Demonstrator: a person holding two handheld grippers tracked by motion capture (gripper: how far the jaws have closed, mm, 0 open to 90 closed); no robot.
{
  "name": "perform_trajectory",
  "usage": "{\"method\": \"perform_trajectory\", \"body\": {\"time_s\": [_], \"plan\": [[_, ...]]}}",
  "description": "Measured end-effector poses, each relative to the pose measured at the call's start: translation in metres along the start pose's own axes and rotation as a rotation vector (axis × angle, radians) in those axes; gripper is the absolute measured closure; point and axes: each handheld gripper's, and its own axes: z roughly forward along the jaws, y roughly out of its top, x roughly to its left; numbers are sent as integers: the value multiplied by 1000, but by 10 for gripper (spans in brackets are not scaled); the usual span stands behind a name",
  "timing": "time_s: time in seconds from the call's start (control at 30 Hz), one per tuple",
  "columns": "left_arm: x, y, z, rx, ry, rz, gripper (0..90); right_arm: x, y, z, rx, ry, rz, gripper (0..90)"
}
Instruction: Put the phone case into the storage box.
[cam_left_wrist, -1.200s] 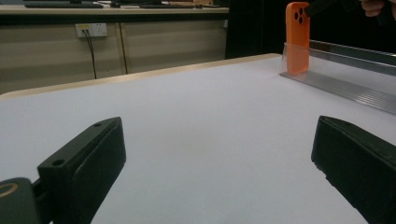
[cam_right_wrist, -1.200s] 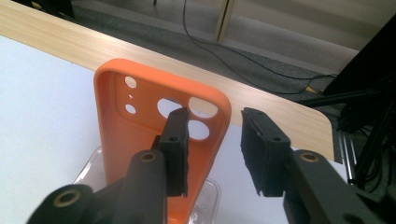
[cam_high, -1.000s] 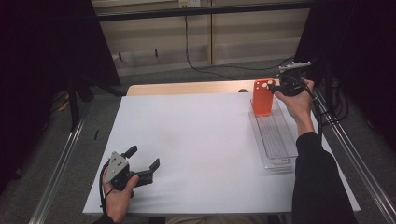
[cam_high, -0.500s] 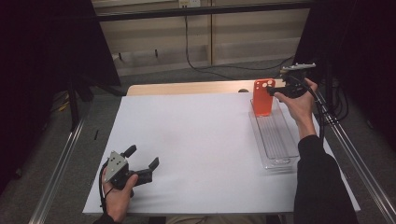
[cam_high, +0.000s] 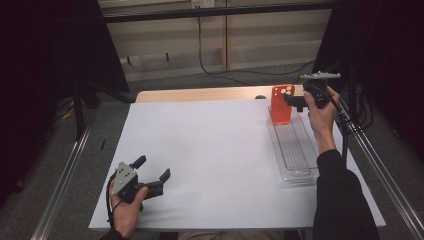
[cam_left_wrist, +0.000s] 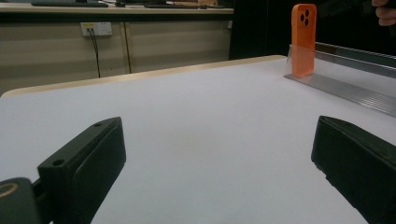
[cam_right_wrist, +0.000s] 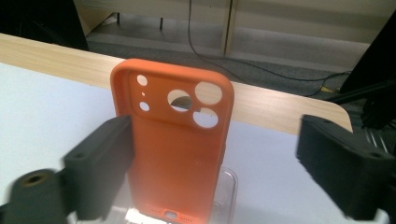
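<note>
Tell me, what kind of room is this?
Probably a lab or workshop set up for recording hand tasks. A white-covered table stands inside a metal frame, dark curtains hang at the sides, and a power outlet with cables sits on the plain back wall.

- The high view looks forward and down from above the person's side, taking in the whole white table (cam_high: 220, 155) and the floor beyond.
- The left gripper view sits low over the table (cam_left_wrist: 196, 116), looking level across it to the far-off orange case (cam_left_wrist: 303, 37) in the tray (cam_left_wrist: 345, 79).
- The right gripper view looks from close by at the same case (cam_right_wrist: 175, 154), with the table's far edge behind.
- All three share the case (cam_high: 281, 104).
</note>
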Motion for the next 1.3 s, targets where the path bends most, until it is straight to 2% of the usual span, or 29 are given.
{"method": "perform_trajectory", "body": {"time_s": [0.07,0.13,0.27,0.53,0.63,0.7,0.8,0.87,1.2,1.3], "plan": [[0,0,-1,-1,3,-1,30,0,-3,-1,-6,-16,5,99],[1,0,-1,-2,6,-2,30,-2,-5,-2,-25,-18,17,118],[0,0,-2,-2,3,2,31,-1,-9,-5,-65,-20,33,96],[1,0,-5,-9,-1,7,30,6,-16,-9,-98,-41,0,75],[0,1,-5,-14,-1,4,30,7,-18,-11,-113,-29,-3,55],[1,1,-5,-14,-1,5,30,9,-22,-12,-163,-39,-8,64],[0,1,-5,-15,0,5,30,11,-23,-15,-163,-26,-6,61],[0,1,-5,-18,0,1,30,14,-25,-17,-192,-35,-9,61],[0,1,-7,-19,2,5,30,21,-35,-29,-241,-38,-11,49],[0,1,-7,-17,8,7,30,22,-38,-34,-252,-19,-2,51]]}}
